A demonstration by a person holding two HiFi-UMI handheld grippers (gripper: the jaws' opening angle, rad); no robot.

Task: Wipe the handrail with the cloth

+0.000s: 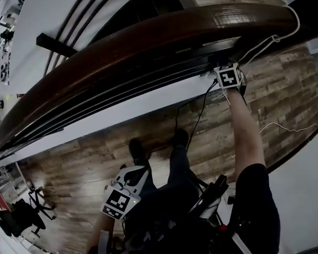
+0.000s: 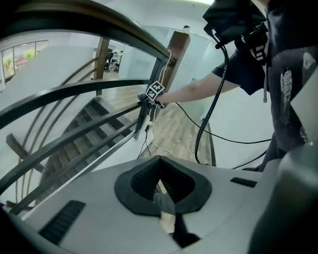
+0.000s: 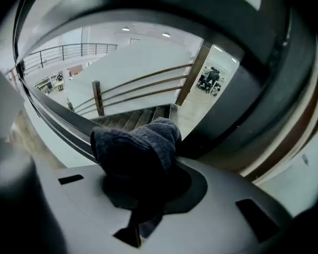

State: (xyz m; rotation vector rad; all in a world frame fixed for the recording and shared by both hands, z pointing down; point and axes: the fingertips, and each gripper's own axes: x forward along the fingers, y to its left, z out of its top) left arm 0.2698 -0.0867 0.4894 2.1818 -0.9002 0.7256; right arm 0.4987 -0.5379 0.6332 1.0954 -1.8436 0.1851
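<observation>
A: Right gripper point(image 1: 222, 73), position?
B: Raised at arm's reach to the dark brown, curved wooden handrail point(image 1: 148, 36). Marker cube faces up, tips at the rail's near edge.
A: Jaw state, right?
B: Clamped on the dark blue-grey knitted cloth point(image 3: 138, 147), which bulges out of the jaws as a rounded wad. The rail fills the upper right of the right gripper view, just beside the wad. Contact between cloth and wood: cannot tell.
A: Left gripper point(image 2: 161, 192)?
B: Low, near the person's legs, well apart from the rail. Jaws drawn together, nothing between them. It points toward the right gripper.
A: Other entries?
B: A thin white cable point(image 1: 275, 37) curves from the rail's right end to the right gripper. A black cable point(image 1: 201, 115) hangs below that gripper, above the plank-patterned wooden floor point(image 1: 291, 99).
</observation>
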